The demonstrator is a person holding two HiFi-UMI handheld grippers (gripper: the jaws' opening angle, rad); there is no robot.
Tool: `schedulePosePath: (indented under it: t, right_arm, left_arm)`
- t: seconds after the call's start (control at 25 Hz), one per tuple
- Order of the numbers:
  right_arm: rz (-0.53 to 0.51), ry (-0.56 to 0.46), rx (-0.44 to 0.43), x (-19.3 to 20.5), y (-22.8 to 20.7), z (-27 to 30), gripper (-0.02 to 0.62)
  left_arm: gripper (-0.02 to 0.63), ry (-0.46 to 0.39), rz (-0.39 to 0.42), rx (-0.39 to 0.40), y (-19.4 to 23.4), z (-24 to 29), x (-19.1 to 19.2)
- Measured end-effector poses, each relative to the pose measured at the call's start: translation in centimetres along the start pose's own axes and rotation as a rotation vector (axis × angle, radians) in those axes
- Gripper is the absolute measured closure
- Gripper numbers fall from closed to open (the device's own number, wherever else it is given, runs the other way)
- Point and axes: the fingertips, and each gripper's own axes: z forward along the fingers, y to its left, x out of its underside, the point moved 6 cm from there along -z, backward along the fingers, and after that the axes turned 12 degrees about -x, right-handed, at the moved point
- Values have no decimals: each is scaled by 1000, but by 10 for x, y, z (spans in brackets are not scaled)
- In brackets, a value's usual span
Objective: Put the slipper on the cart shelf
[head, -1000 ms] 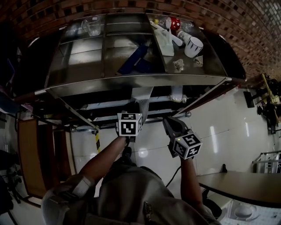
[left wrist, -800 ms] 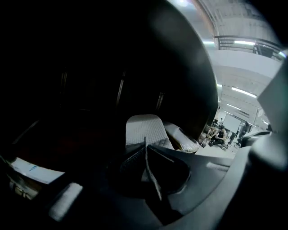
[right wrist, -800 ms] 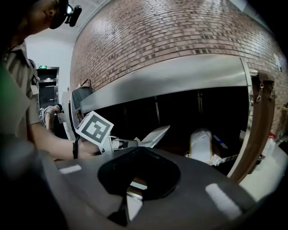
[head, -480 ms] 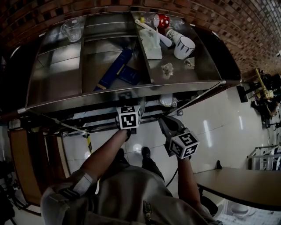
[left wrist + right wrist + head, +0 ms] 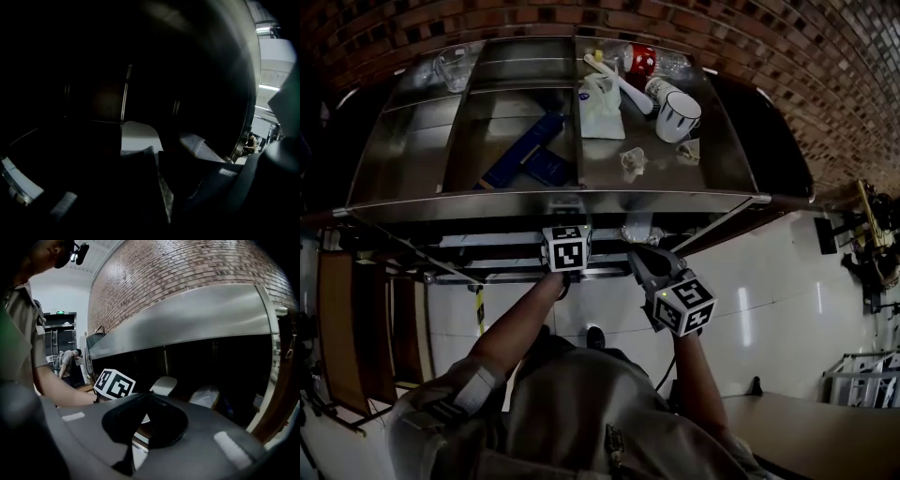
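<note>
Person, as the head view and the right gripper view show
- Shirt (image 5: pixel 581 412): grey-khaki, short-sleeved, loosely creased across the chest; chest pocket flap (image 5: pixel 614 448), detail dim
- Left sleeve (image 5: pixel 478 380): hem edged by a paler band
- Trousers (image 5: pixel 546 345): dark
- Shoe (image 5: pixel 594 336): dark, one showing
- Forearms: bare below the sleeves
- Headgear (image 5: pixel 70 251): black, with a small camera on a short arm
- Left gripper (image 5: pixel 156 151): dark jaws, one pad cross-hatched, just opening, only a narrow gap between them; left marker cube (image 5: pixel 565 251) white with black square patterns
- Right gripper (image 5: pixel 659 279): matching right marker cube (image 5: pixel 684 307); thin black cable (image 5: pixel 664 375) trailing beside the forearm
</note>
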Motion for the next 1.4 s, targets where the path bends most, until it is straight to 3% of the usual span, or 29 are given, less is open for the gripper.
schedulePosePath:
  t: [0.12, 0.36, 0.52, 0.72, 0.92, 1.12, 1.4]
  right_arm:
    - [-1, -9, -47, 0, -6, -2, 597]
    - [93, -113, -164, -9, -4, 2, 597]
    - [85, -160, -188, -17, -4, 12, 597]
    - [73, -201, -227, -26, 14, 31, 597]
    - [69, -217, -225, -35, 28, 43, 597]
    - [47, -215, -217, -40, 34, 46, 597]
    - [20, -194, -204, -44, 36, 43, 597]
  left_arm:
    - [454, -30, -9, 18, -4, -10, -4]
    - [448, -81, -54, 22, 2, -58, -12]
    - [513, -105, -45, 108, 1, -96, -13]
    - [526, -122, -16, 223, 9, -134, -18]
    - [532, -149, -6, 286, 21, -148, -30]
    - [598, -145, 9, 271, 28, -149, -34]
    - [598, -148, 10, 282, 26, -152, -36]
